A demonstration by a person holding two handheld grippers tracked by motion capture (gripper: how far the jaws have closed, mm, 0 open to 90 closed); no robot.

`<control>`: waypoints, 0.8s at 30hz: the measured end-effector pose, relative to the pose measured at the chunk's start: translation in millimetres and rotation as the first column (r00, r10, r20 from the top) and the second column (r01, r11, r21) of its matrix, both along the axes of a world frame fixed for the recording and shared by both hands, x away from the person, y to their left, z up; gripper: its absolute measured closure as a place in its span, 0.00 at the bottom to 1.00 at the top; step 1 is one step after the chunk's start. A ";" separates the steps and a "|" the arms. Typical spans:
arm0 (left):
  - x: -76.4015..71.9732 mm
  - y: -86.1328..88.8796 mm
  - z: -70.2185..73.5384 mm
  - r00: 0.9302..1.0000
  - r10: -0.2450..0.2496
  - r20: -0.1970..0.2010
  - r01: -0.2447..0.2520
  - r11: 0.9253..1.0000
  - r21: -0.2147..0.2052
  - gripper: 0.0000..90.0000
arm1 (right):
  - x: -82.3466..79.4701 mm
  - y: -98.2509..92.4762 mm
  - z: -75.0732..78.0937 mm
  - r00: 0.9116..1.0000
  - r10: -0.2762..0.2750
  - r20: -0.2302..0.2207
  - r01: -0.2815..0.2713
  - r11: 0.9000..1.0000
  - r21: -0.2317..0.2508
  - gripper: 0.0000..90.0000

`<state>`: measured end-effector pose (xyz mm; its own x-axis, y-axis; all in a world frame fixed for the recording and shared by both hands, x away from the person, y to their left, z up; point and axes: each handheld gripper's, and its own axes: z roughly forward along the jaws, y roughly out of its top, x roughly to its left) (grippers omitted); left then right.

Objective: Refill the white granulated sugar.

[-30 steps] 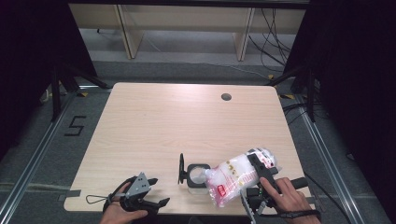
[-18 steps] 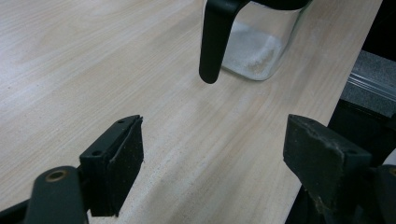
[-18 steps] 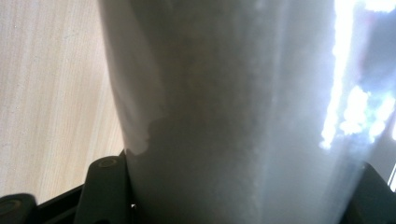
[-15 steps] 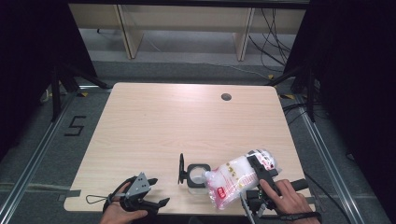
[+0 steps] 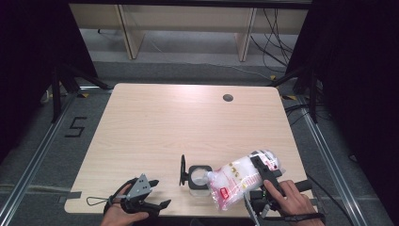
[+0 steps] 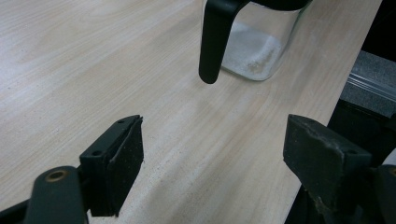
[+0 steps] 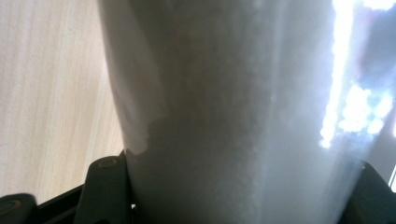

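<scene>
A: Pale wood table (image 5: 155,127), dark room around it. A jar (image 5: 199,178) stands near the front edge, lid swung open.

B: And the bag (image 5: 237,181)?

A: The right gripper (image 5: 261,175) is clamped on it. Long axis tilted, mouth down-left over the jar.

B: Left gripper (image 5: 157,194)?

A: Jaws released, holding nothing, resting left of the jar. The right hand is nearer.

A clear plastic bag of white granules (image 5: 240,181) with a red label lies tilted, its mouth at the rim of a square clear glass jar (image 5: 198,178). The jar stands upright near the wooden table's (image 5: 188,122) front edge, a little white powder inside, its black hinged lid (image 5: 182,169) swung open on the side away from the bag.
</scene>
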<state>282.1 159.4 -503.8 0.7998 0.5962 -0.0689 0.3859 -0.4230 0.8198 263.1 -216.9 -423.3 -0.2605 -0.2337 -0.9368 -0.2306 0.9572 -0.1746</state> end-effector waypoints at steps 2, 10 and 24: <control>0.2 -0.1 -0.1 1.000 -0.003 0.001 0.003 1.000 0.000 0.22 | 0.2 -2.3 -3.0 1.000 -0.010 -0.003 0.010 0.999 0.044 0.45; 0.8 0.5 0.1 1.000 -0.010 0.008 0.010 1.000 0.005 0.22 | -2.7 -0.8 -2.9 1.000 -0.014 -0.006 0.014 0.999 0.034 0.45; -0.7 -0.3 0.3 1.000 0.004 -0.012 -0.004 1.000 0.000 0.22 | -2.2 4.9 -3.1 1.000 0.017 -0.007 -0.018 0.999 -0.030 0.46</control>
